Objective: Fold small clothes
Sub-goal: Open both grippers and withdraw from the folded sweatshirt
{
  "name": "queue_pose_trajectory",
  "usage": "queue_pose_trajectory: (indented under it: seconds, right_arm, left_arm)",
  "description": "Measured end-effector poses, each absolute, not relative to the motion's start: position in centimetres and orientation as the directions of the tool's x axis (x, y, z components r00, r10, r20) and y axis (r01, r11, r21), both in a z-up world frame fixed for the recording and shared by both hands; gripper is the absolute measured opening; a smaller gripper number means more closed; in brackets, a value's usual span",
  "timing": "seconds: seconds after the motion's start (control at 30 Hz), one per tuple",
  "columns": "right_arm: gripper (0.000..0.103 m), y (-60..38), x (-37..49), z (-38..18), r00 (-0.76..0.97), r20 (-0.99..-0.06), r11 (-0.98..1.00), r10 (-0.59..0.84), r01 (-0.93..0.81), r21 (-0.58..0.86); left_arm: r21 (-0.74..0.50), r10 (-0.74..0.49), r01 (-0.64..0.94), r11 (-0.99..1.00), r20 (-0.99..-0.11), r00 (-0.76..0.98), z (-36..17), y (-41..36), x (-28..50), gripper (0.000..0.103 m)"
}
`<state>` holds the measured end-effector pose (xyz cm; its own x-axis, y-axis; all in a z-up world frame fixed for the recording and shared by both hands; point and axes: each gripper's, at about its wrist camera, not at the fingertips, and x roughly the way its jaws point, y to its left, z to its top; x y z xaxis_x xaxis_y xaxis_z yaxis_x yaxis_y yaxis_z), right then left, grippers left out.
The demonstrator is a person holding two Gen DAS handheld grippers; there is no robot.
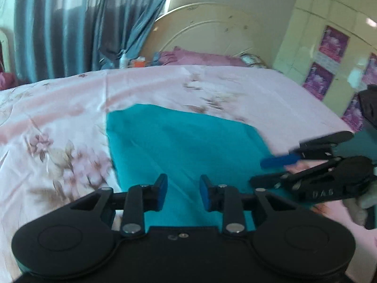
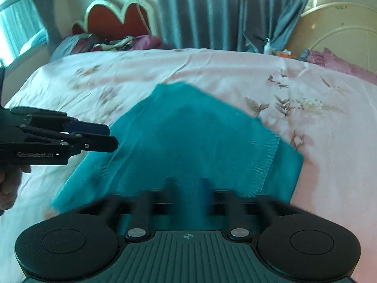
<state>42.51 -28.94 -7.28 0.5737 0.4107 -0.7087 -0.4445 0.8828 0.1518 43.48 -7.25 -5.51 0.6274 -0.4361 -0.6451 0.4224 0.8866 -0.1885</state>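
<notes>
A teal garment [image 1: 183, 141] lies flat on the pink floral bedsheet [image 1: 59, 108]; it also shows in the right wrist view [image 2: 195, 146], folded with a ribbed band at its right side. My left gripper [image 1: 183, 194] is open and empty, hovering over the garment's near edge. My right gripper [image 2: 188, 188] is open, blurred, above the garment's near part. In the left wrist view the right gripper [image 1: 259, 172] sits at the garment's right edge. In the right wrist view the left gripper [image 2: 112, 135] is at the garment's left edge.
The bed has a cream headboard [image 1: 207, 30] and pink pillows [image 1: 200, 57]. Blue curtains [image 1: 70, 23] hang behind. A pile of clothes [image 2: 113, 42] lies beyond the bed's far left. A wardrobe with purple posters [image 1: 329, 54] stands at right.
</notes>
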Motion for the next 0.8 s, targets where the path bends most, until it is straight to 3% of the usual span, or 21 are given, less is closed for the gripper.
queue_pose_trajectory:
  seconds: [0.07, 0.13, 0.17, 0.63, 0.73, 0.8]
  right_arm:
    - [0.054, -28.8, 40.3, -7.8, 0.579, -0.719, 0.889, 0.384, -0.443, 0.118]
    - [0.039, -28.7, 39.1, -8.8, 0.569, -0.738, 0.894, 0.363, -0.437, 0.102]
    - [0.037, -28.9, 38.7, -9.6, 0.565, -0.752, 0.902, 0.34, -0.423, 0.09]
    - [0.037, -32.6, 33.3, -10.7, 0.576, -0.772, 0.932, 0.269, -0.359, 0.056]
    - [0.037, -32.6, 31.7, -7.9, 0.684, -0.675, 0.924, 0.276, -0.382, -0.01]
    - [0.037, -32.8, 32.0, -6.8, 0.725, -0.624, 0.929, 0.292, -0.371, 0.005]
  left_arm:
    - [-0.148, -0.414, 0.433, 0.889, -0.663, 0.624, -6.3, -8.1, 41.6, 0.03]
    - [-0.106, -0.373, 0.432, 0.896, -0.706, 0.602, -8.0, -8.8, 41.2, 0.029]
    - [-0.098, -0.364, 0.426, 0.899, -0.707, 0.606, -8.4, -8.7, 40.9, 0.029]
    - [-0.102, -0.295, 0.337, 0.936, -0.75, 0.592, -9.6, -6.1, 36.2, 0.03]
    - [-0.063, -0.257, 0.325, 0.944, -0.758, 0.6, -9.2, -5.8, 35.4, 0.04]
    - [-0.03, -0.224, 0.308, 0.951, -0.754, 0.618, -9.1, -5.6, 35.0, 0.056]
